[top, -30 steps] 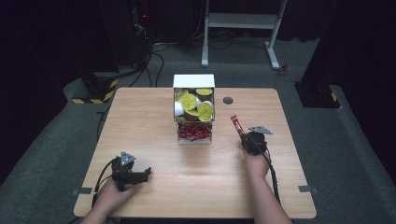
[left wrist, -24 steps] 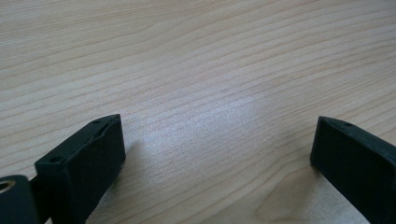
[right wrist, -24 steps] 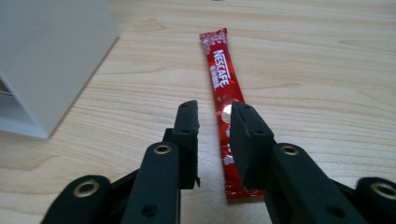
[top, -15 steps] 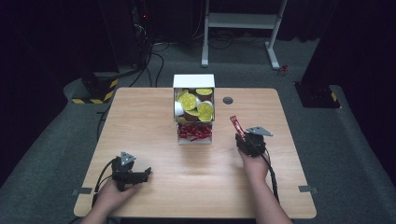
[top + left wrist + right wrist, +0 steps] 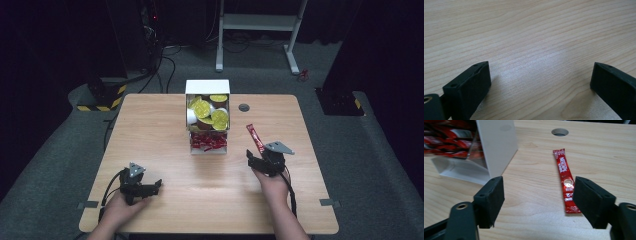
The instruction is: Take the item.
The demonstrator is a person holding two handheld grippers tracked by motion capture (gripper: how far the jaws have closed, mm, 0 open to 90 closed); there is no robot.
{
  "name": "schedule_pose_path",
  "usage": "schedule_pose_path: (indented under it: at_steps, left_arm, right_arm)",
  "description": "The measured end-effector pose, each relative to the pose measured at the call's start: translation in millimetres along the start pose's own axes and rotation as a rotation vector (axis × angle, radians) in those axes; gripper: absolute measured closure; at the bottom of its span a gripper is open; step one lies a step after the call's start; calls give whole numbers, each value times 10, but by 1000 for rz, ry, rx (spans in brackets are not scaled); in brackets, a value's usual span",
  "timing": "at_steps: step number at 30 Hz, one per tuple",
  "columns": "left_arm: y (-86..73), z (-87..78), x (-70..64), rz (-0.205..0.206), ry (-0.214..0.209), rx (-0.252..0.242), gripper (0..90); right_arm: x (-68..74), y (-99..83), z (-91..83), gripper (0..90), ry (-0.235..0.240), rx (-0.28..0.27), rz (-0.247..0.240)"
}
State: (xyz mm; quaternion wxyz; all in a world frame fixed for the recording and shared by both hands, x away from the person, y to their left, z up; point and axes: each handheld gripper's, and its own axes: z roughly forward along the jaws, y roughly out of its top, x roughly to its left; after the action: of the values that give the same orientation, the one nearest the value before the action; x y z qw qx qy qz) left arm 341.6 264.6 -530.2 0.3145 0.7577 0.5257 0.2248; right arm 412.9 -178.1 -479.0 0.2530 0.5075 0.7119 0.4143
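While the left tool [image 5: 150, 186] rests wide open and empty near the bench's [image 5: 150, 130] front edge, the right tool [image 5: 537, 195] stands spread wide, gripping nothing. The red Nescafé coffee stick [image 5: 565, 179] lies flat just ahead, close by the right-hand jaw, beside the white dispenser box [image 5: 496, 145]; its long axis runs away from the tool toward the cable hole [image 5: 559, 131]

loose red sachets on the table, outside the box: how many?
1. The red sachet lies flat on the table right of the white box, ahead of the open right gripper. More are packed in the box's lower compartment, too bunched to count.
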Motion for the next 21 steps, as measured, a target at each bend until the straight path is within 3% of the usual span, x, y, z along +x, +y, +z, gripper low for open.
schedule_pose_path:
  at_steps: [4,9,13,17,21]
  left_arm:
    - [1,-1,3,4,2,0,35]
    - [0,0,1,2,0,0,35]
    - [0,0,0,1,0,0,35]
    - [0,-1,-1,1,-1,2,35]
    - [-2,3,-3,-6,-1,-5,35]
  right_arm:
    - [52,-41,-123,220,27,-1,19]
    - [138,-178,-237,209,31,27,-5]
    - [147,-407,-261,202,54,73,-7]
    - [157,-625,-284,166,23,164,-26]
    - [174,-735,-290,153,-4,221,-76]
